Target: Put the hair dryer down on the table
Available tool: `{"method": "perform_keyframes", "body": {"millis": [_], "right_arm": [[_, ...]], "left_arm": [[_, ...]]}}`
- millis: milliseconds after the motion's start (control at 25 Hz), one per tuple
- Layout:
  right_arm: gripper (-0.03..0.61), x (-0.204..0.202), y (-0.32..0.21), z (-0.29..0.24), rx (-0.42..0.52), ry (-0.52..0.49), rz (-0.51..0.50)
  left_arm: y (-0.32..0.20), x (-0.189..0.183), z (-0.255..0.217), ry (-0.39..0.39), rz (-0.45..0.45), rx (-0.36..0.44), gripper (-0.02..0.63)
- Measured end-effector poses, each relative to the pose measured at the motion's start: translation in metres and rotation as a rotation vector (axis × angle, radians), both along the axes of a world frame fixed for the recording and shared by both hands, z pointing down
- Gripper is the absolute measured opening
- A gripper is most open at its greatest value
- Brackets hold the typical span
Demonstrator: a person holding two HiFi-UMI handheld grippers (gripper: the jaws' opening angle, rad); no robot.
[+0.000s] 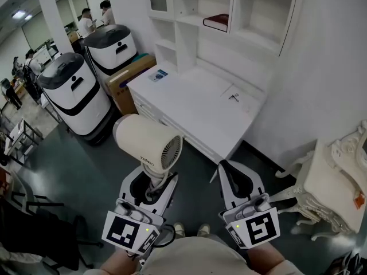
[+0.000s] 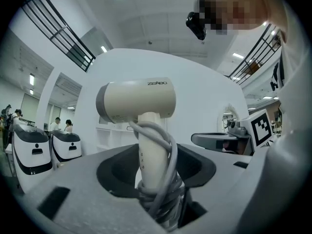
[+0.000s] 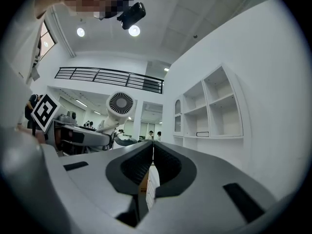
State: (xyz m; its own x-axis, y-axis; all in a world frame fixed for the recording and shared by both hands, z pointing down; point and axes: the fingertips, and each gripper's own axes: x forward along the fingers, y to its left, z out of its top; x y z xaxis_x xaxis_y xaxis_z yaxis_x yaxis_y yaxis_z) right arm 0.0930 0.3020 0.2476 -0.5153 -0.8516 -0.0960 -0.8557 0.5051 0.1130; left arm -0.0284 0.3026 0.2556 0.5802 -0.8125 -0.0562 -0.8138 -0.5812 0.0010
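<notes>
Nothing is set down so far: the left tongs [image 1: 150,182] clench the cord-wrapped handle of the cream plastic hair dryer [image 1: 148,144], held up over the floor, short of the white counter [image 1: 198,105]. The right tongs [image 1: 235,179] are pinched together, empty.

White left gripper [image 1: 153,176], white right gripper [image 1: 223,166], 2 black-and-white marker cubes [image 1: 127,232]

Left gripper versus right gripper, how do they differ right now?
The left gripper has its jaws wide, clamped on the cord-wrapped handle of the hair dryer; the right gripper has its jaws together. The left gripper carries a load; the right gripper holds nothing. Both are white and bear a marker cube.
</notes>
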Motion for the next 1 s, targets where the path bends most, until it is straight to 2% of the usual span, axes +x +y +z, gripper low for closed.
{"method": "perform_keyframes", "body": {"millis": [360,1000], "right_arm": [[0.021,0.021,-0.005,0.009,-0.021,-0.005,-0.014],[0.021,0.066,-0.009,0.015,-0.018,-0.015,-0.062]], "left_arm": [[-0.003,0.018,0.005,0.003,-0.02,-0.013,0.222],[-0.001,0.061,-0.001,-0.006,-0.065,0.019,0.222]]}}
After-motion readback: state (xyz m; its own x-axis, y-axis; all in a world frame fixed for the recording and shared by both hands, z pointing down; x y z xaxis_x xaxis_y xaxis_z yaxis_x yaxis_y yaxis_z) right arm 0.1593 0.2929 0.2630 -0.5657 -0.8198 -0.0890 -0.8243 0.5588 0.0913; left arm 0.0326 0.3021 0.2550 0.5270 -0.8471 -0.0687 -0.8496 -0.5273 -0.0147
